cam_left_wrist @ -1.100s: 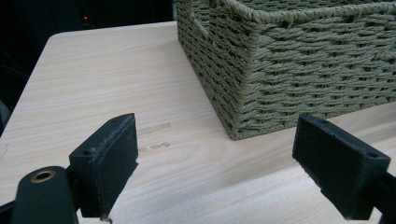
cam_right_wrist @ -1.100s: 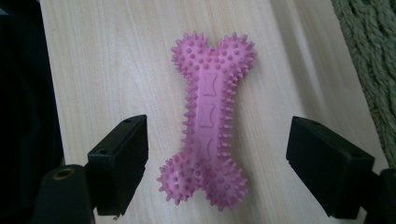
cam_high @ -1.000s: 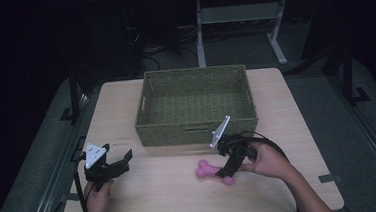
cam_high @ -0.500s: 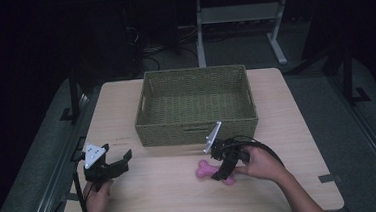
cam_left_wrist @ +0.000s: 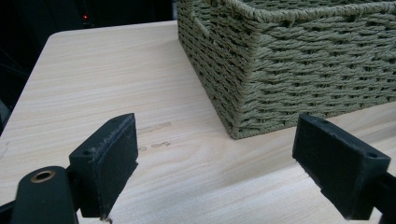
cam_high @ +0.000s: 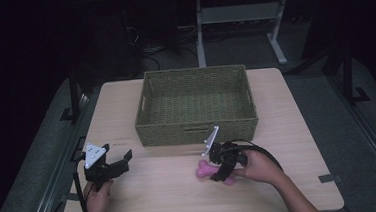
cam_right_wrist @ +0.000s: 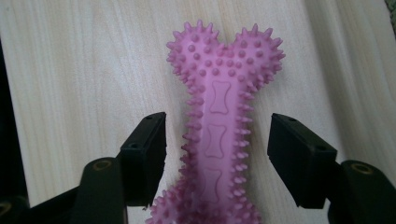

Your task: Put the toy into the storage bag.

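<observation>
Jaws of our right gripper (cam_right_wrist: 217, 154) have just been closing around the pink spiky bone (cam_right_wrist: 219, 121), still clear of both sides; it lies on the bench (cam_high: 288, 129) just before the basket (cam_high: 196, 105). Our grasp is near. Left gripper (cam_left_wrist: 215, 163) waits wide open.

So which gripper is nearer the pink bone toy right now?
Right. The right gripper straddles the pink bone toy, its jaws closing in, pads not yet touching. The left gripper sits far across the table, open.

Pink bone toy (cam_right_wrist: 219, 140) — near end cut off by frame edge, right gripper view.
</observation>
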